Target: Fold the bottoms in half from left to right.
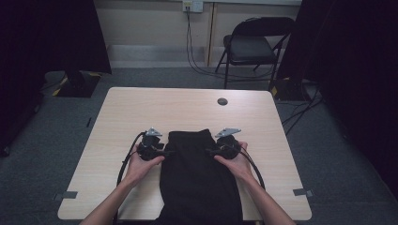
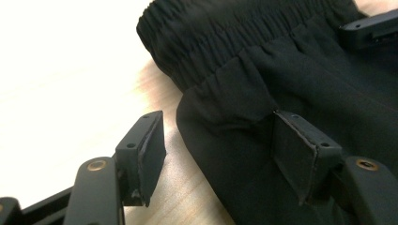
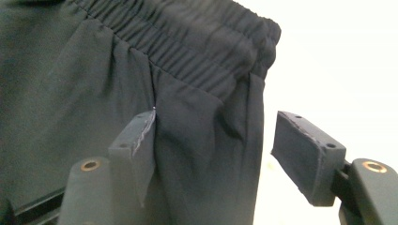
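Bare table [image 1: 141, 108] beyond black trousers [image 1: 197, 178]

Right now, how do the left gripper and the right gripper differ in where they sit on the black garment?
The left gripper sits at the black garment's left edge; the right gripper sits at its right edge. In the left gripper view one jaw lies over the bare table and the other over the cloth; in the right gripper view the side fold lies between the jaws. Both are open, just below the elastic waistband, pads not pressing.
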